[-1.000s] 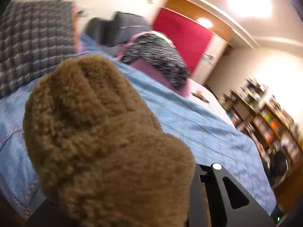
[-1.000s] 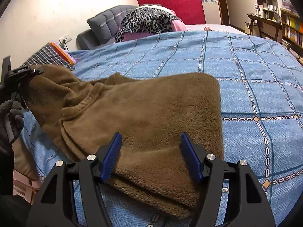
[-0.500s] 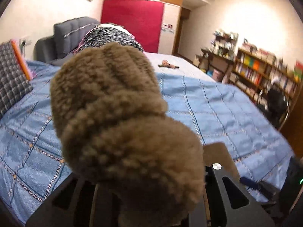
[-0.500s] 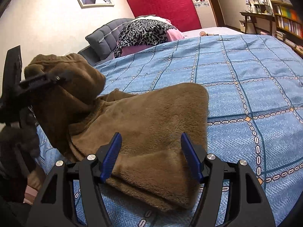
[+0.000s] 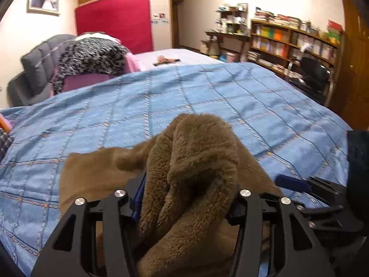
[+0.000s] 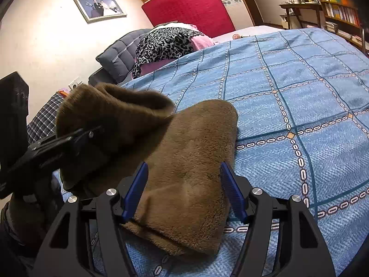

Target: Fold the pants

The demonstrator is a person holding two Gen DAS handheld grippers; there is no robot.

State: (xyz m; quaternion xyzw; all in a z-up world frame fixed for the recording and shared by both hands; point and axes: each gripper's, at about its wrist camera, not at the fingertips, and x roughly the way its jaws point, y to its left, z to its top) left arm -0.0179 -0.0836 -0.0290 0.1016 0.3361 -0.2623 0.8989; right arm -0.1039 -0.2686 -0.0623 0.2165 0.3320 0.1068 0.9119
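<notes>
Brown fleece pants (image 6: 196, 150) lie folded on the blue checked bedspread (image 6: 299, 92). One end of them is lifted in a thick bunch (image 5: 196, 161) that stands between the fingers of my left gripper (image 5: 188, 187). Its jaws are opening, the fleece still fills the gap and hides the fingertips. In the right wrist view the left gripper (image 6: 76, 138) comes in from the left with fleece draped over it, above the folded part. My right gripper (image 6: 184, 180) is open just over the near end of the folded pants, its blue pads apart on either side. Its blue pad (image 5: 290, 182) shows at right.
A leopard-print cloth (image 6: 166, 43) lies on pink bedding against a grey padded headboard (image 6: 120, 55) at the far end. A checked pillow (image 6: 43, 120) sits at the left. Bookshelves (image 5: 293, 39) and a dark chair (image 5: 316, 73) stand beyond the bed's right edge.
My left gripper swung the bunched pants end rightward and down over the folded part, rolling level. Its jaws have widened around the fleece. The right gripper stays over the folded end.
</notes>
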